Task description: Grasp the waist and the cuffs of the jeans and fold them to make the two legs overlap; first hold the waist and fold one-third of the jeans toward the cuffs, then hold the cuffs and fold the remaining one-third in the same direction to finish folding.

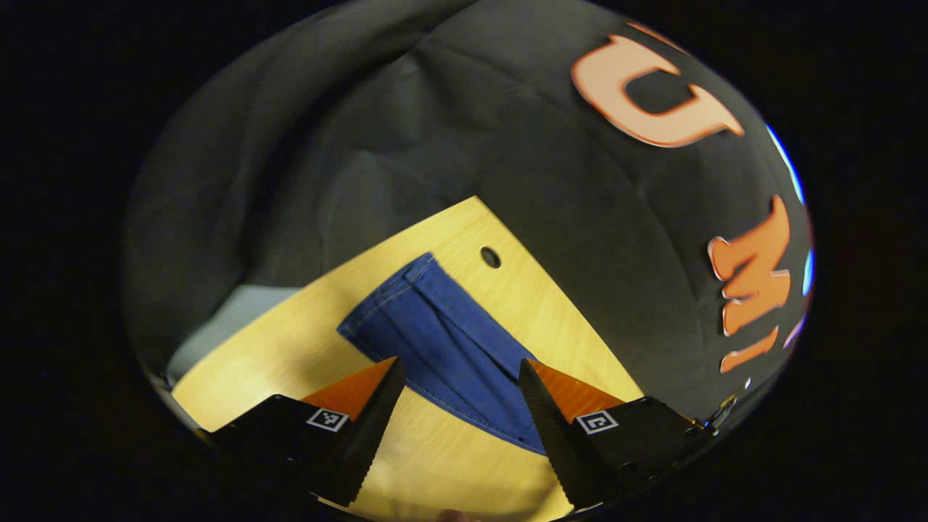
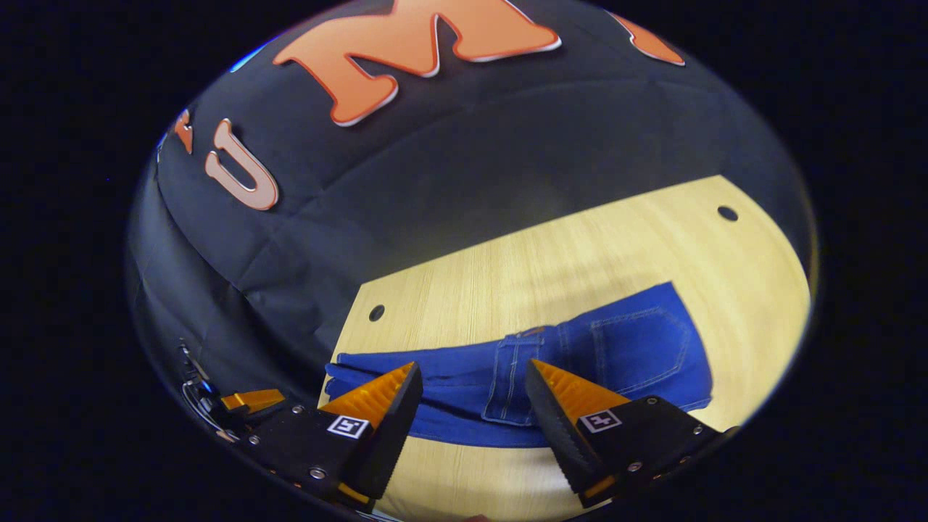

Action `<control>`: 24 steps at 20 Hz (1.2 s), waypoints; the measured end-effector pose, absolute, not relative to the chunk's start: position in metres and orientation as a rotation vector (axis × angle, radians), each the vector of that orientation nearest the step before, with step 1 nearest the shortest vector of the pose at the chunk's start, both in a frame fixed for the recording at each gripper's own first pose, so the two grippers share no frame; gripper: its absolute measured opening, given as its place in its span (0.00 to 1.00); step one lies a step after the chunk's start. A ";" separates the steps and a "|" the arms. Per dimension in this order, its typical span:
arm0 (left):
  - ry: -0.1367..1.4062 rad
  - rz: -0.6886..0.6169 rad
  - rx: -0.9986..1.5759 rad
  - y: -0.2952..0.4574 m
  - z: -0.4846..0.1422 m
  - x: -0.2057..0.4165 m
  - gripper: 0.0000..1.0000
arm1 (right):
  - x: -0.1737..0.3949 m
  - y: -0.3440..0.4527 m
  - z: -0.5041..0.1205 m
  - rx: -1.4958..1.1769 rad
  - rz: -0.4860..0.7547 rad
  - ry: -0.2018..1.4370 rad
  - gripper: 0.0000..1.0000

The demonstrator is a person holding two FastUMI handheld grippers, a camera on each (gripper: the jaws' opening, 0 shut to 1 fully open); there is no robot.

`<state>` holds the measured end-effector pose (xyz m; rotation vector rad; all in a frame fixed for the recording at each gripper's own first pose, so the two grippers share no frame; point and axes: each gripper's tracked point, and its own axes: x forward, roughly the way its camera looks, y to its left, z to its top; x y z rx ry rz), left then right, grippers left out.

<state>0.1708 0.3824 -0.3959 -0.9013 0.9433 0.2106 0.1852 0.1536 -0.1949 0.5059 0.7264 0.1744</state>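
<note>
Both tools [image 1: 458,377] [image 2: 474,377] hover above jeans [image 2: 580,362].

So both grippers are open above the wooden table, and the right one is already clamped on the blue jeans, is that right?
Not quite. In the right gripper view the right gripper is open above the blue jeans, its fingers spread and pressing on nothing. The left gripper is open too, above the wooden table.

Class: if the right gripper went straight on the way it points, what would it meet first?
Most likely the jeans on the table: they lie straight ahead between the open fingers of the right gripper. Depth is hard to judge.
</note>
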 end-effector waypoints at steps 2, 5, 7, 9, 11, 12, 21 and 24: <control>1.023 0.255 -1.005 0.380 -0.420 0.166 0.98 | 0.183 0.129 -0.176 0.474 0.133 0.679 0.95; 1.077 0.306 -1.084 0.385 -0.455 0.167 0.98 | 0.179 0.092 -0.151 0.439 0.072 0.607 0.95; 1.118 0.344 -1.114 0.389 -0.474 0.167 0.98 | 0.174 0.075 -0.137 0.431 0.047 0.575 0.95; 1.138 0.366 -1.152 0.390 -0.492 0.168 0.98 | 0.170 0.065 -0.126 0.439 0.030 0.552 0.95; 1.144 0.392 -1.167 0.393 -0.502 0.171 0.98 | 0.166 0.056 -0.119 0.443 0.019 0.531 0.95; 1.142 0.404 -1.162 0.397 -0.503 0.175 0.95 | 0.166 0.052 -0.116 0.443 0.013 0.523 0.95; 1.092 0.312 -1.157 0.385 -0.507 0.225 0.92 | 0.165 0.041 -0.113 0.471 0.008 0.525 0.95; 1.053 0.243 -1.140 0.376 -0.507 0.243 0.95 | 0.166 0.037 -0.110 0.484 0.014 0.525 0.95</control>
